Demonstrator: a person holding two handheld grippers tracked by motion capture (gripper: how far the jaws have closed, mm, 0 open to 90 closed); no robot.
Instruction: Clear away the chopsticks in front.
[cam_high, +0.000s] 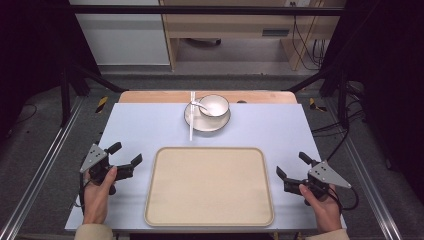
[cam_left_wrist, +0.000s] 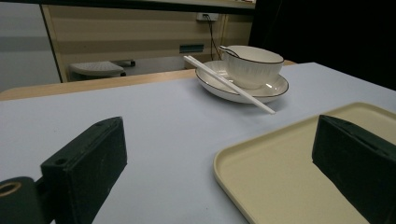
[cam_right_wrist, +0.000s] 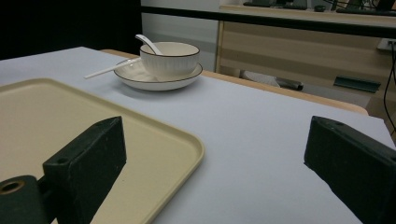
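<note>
High overhead view; two low tool views toward shared bowl (cam_high: 214, 105).

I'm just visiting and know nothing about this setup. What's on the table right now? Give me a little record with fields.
surface: pale blue table
near side: beige tray, nothing on it
far side: white plate with a bowl standing on it
in the bowl: white spoon
across the plate's rim: white chopsticks
left gripper: open, holding nothing, left of the tray
right gripper: open, holding nothing, right of the tray
</note>
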